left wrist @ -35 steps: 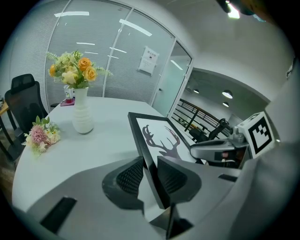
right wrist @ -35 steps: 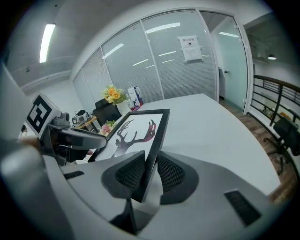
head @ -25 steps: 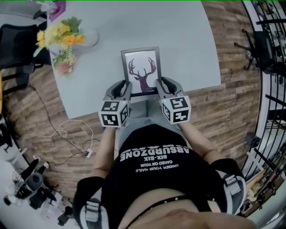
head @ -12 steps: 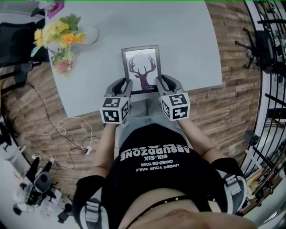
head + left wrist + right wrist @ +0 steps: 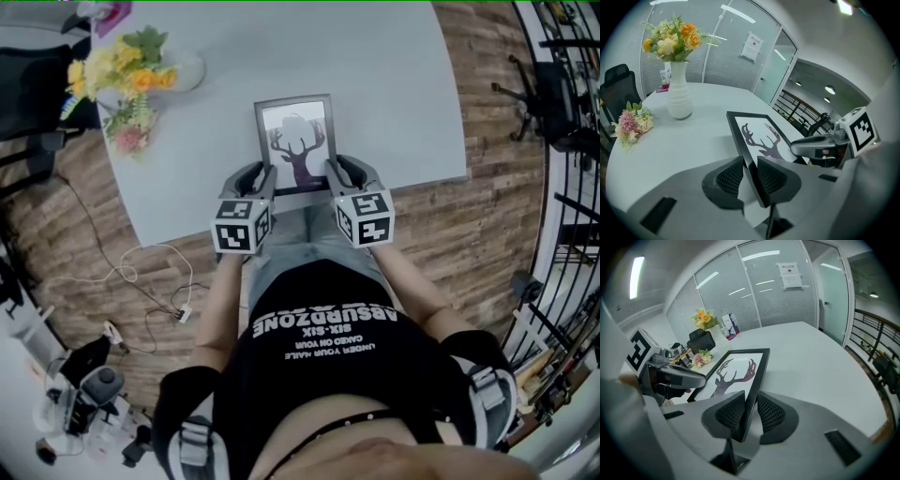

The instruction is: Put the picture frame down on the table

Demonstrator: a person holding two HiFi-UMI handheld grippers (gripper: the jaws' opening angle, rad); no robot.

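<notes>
The picture frame is held over the near edge of the table, straight ahead of the person. Its long axis runs from 6 o'clock to 12 o'clock in the head view. The printed deer's antlers are pointed toward 12 o'clock, so the print is seen right way up by the person, with the glass side upward.

The left long edge, near the bottom corner, is clamped by the left gripper; the ribbed pads are pressed on the front and the back of the moulding. The right long edge is gripped in the same way by the right gripper, its jaws closed down to the thickness of the frame. The frame appears to be tilted with its far end raised, though contact with the tabletop cannot be settled from these views.

The table is pale grey with a rounded corner. A white vase of yellow and orange flowers is seen at about 10 o'clock from the frame, well apart from it, and a small pink bouquet is laid nearer the table's left edge. A wood-plank floor is seen below, with a loose cable at 8 o'clock. Glass walls with blinds are shown behind the table.
</notes>
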